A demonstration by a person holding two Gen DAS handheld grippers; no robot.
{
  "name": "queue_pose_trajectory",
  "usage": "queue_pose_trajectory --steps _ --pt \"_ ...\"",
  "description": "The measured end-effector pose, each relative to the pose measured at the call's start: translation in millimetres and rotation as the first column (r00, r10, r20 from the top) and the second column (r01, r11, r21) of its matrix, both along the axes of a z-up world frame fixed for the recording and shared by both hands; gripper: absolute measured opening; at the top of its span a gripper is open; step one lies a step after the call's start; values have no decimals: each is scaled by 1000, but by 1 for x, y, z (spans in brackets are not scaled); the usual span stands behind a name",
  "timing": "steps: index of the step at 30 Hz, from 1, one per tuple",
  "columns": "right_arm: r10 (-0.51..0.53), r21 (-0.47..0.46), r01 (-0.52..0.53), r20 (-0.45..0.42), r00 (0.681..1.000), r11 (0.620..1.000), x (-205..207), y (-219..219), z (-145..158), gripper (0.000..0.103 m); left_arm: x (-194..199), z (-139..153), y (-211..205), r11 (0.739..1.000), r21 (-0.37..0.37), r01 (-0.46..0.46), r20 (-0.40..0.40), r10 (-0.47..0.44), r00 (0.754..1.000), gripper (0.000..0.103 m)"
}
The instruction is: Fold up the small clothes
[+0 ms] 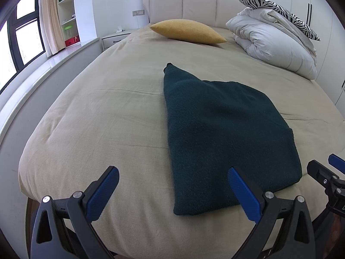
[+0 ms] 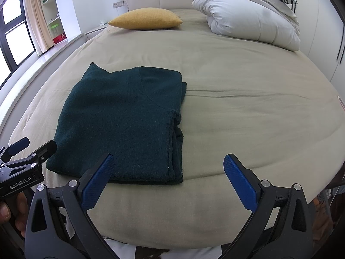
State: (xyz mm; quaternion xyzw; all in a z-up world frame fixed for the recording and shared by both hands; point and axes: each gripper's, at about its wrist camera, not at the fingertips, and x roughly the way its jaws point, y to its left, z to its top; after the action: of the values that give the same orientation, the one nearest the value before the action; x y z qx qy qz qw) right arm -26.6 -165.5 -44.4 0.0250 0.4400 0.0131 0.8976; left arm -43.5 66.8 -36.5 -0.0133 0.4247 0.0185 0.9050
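Observation:
A dark green knitted sweater [image 1: 222, 133] lies folded flat on the beige bed cover; it also shows in the right wrist view [image 2: 120, 127], with a sleeve tip pointing toward the headboard. My left gripper [image 1: 172, 173] is open and empty, held just short of the sweater's near edge, its right finger over the near corner. My right gripper [image 2: 167, 160] is open and empty at the sweater's near right corner. Each gripper shows at the edge of the other's view: the right one [image 1: 323, 168] and the left one [image 2: 32, 146].
The bed [image 2: 248, 112] has a yellow pillow [image 1: 187, 31], a folded white duvet [image 1: 273, 43] and a zebra-print pillow [image 1: 278, 8] near the headboard. A window, a sill and shelves stand to the left, wardrobes to the right.

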Motion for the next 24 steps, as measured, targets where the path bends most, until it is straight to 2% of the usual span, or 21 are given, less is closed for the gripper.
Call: queue_pose_trajectory --steps 24 --pt "-1 -1 1 0 1000 1000 -1 2 0 102 1 0 2 1000 0 2 -2 -2 1000 103"
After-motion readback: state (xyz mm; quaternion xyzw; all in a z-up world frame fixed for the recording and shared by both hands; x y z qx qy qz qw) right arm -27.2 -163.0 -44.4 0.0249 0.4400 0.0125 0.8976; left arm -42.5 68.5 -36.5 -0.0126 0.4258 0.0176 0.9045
